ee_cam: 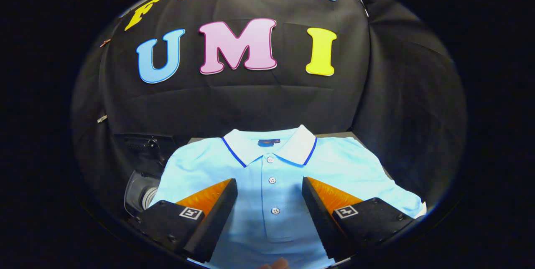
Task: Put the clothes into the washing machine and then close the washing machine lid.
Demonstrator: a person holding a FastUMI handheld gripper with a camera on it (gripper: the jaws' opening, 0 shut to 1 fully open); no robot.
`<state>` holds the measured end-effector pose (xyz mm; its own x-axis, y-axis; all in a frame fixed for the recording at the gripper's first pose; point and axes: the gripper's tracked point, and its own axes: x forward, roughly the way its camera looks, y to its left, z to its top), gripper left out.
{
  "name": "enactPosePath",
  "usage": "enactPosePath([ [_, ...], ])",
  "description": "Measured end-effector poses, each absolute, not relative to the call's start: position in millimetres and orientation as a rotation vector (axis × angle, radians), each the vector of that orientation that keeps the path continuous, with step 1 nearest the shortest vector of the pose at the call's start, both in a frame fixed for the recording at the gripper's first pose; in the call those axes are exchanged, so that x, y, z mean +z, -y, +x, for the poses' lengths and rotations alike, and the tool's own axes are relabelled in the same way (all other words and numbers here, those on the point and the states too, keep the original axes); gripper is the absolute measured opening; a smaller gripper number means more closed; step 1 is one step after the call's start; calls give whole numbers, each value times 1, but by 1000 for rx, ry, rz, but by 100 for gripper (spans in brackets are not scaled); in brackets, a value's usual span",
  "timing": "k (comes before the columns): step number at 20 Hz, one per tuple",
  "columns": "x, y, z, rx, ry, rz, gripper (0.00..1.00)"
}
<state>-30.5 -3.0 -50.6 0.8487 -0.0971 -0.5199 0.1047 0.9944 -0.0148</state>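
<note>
A light blue polo shirt (271, 168) with a white collar lies spread flat on a table, buttons up, collar toward the booth wall. My gripper (269, 187) hovers over its chest, open, with the button placket between the two fingers (217, 202). Nothing is held. To the left of the shirt, lower down, part of the washing machine (140, 194) appears as a grey round opening with dark housing behind it.
The table's far edge (334, 135) runs just behind the collar. Black cloth walls close the booth behind and to the right. A fingertip of a person (276, 264) pokes in below the shirt's hem.
</note>
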Motion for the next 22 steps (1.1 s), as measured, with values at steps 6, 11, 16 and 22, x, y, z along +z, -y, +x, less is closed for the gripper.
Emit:
enactPosePath([
  [6,-60,3,-42,-112,-647,19,98],
  [11,-59,1,-50,-149,-706,40,98],
  [16,-62,1,-53,-158,-759,41,97],
  [22,-61,4,-54,-178,-771,62,62],
])
